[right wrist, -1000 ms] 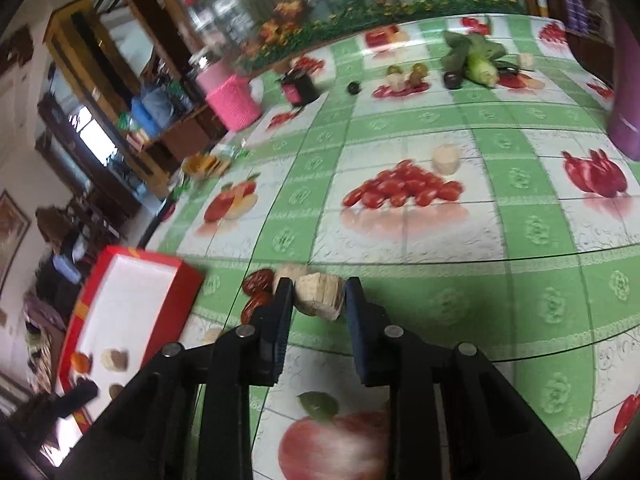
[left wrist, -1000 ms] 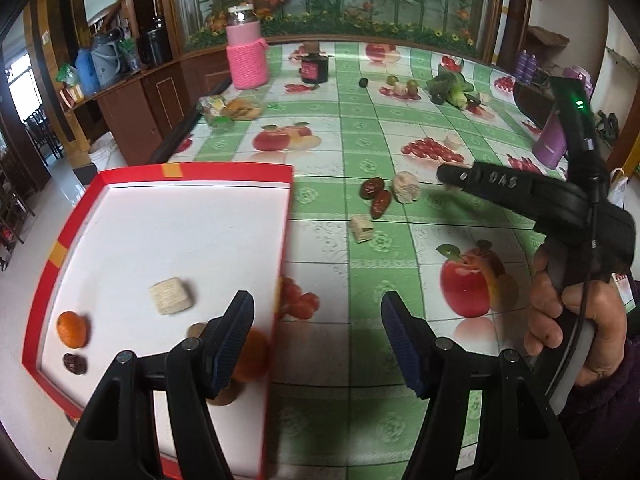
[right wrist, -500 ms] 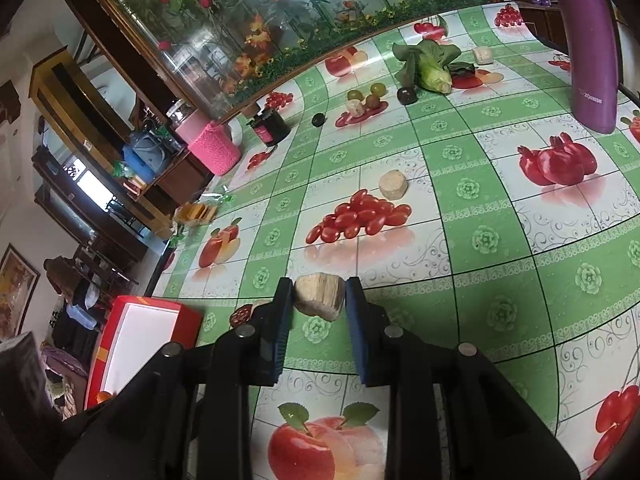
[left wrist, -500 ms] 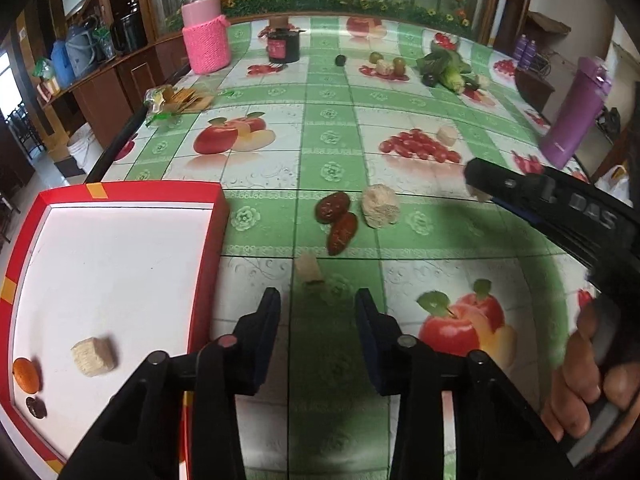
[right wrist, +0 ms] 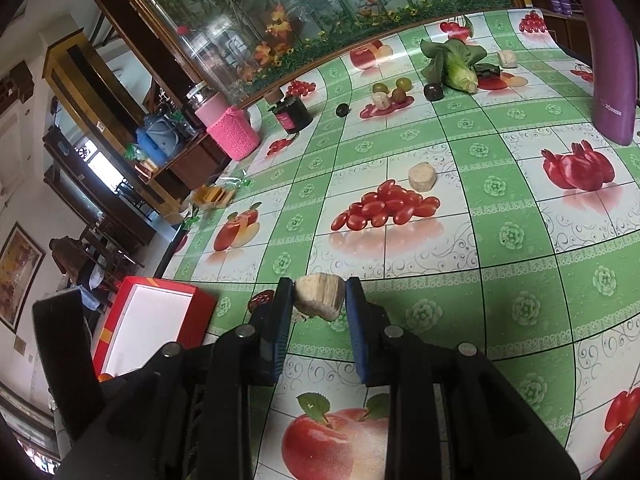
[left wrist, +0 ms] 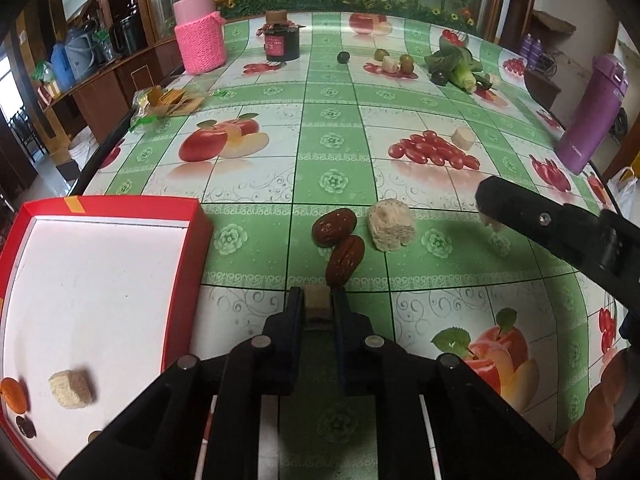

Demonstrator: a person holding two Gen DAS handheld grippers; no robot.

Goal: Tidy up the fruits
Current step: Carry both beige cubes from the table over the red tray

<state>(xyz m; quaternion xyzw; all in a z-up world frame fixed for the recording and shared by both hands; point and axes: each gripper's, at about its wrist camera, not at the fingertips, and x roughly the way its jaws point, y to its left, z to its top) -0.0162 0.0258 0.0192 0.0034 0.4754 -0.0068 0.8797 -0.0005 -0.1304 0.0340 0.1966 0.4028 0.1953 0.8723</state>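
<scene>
My left gripper (left wrist: 318, 308) is shut on a small tan cube (left wrist: 318, 307) at the table surface, just right of the red tray (left wrist: 200, 240). Two red dates (left wrist: 340, 240) and a pale fibrous chunk (left wrist: 390, 227) lie just beyond it. The tray holds a tan chunk (left wrist: 71, 389), an orange (left wrist: 12, 395) and a dark fruit (left wrist: 25, 427). My right gripper (right wrist: 318, 302) is shut on a pale fibrous chunk (right wrist: 319, 296), held above the table; it shows at the right of the left wrist view (left wrist: 486, 208).
A purple bottle (left wrist: 592, 114) stands at the right. A pink-sleeved jar (left wrist: 200, 36), a dark jar (left wrist: 282, 42), a snack packet (left wrist: 168, 102), green vegetables (left wrist: 456, 66), small fruits (left wrist: 394, 62) and another pale chunk (left wrist: 462, 138) lie farther back.
My left gripper moved from over the tray to the table and closed on the small tan cube. My right gripper lifted its pale chunk away from the dates.
</scene>
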